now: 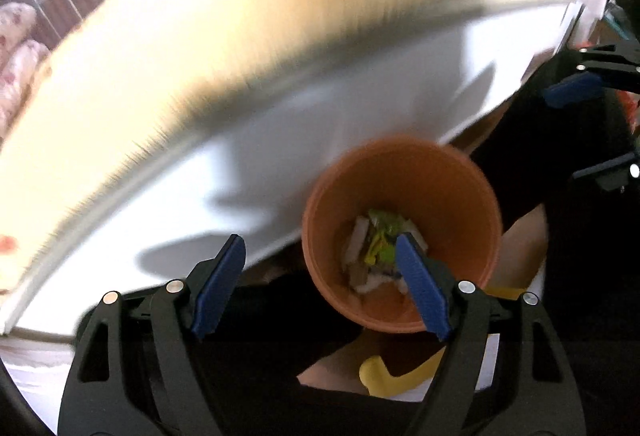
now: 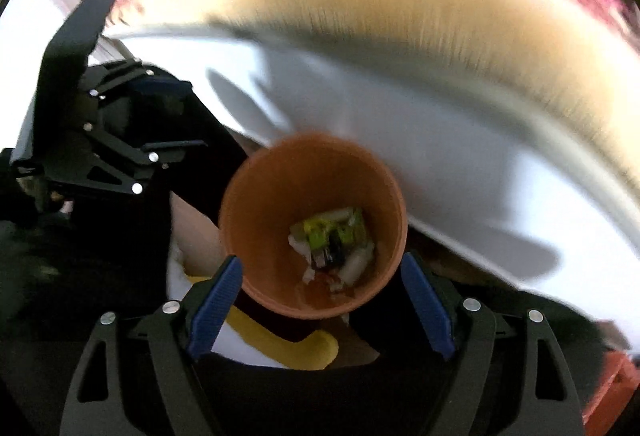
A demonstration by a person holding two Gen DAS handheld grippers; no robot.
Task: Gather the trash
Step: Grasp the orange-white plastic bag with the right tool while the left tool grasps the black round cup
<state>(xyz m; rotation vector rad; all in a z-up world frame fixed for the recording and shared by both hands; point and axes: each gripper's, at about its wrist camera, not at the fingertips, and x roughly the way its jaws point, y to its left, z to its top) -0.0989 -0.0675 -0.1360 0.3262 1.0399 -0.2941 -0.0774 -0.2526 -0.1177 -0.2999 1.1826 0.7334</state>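
An orange bin point(image 1: 440, 188) stands on the floor below the table edge, seen from above; it also shows in the right wrist view point(image 2: 272, 196). Crumpled green, yellow and white trash point(image 1: 378, 244) lies in its bottom, seen too in the right wrist view point(image 2: 334, 240). My left gripper point(image 1: 320, 284) is open and empty above the bin's left rim. My right gripper point(image 2: 320, 308) is open and empty, its fingers straddling the bin's near rim. The right gripper shows at the right edge of the left view point(image 1: 588, 132); the left gripper shows at the left of the right view point(image 2: 160, 116).
A table with a tan top point(image 1: 240, 28) and white front point(image 1: 320, 124) runs across above the bin, blurred; it also shows in the right wrist view point(image 2: 440, 116). The person's bare legs point(image 1: 524, 240) and a yellow slipper point(image 2: 296, 352) are beside the bin.
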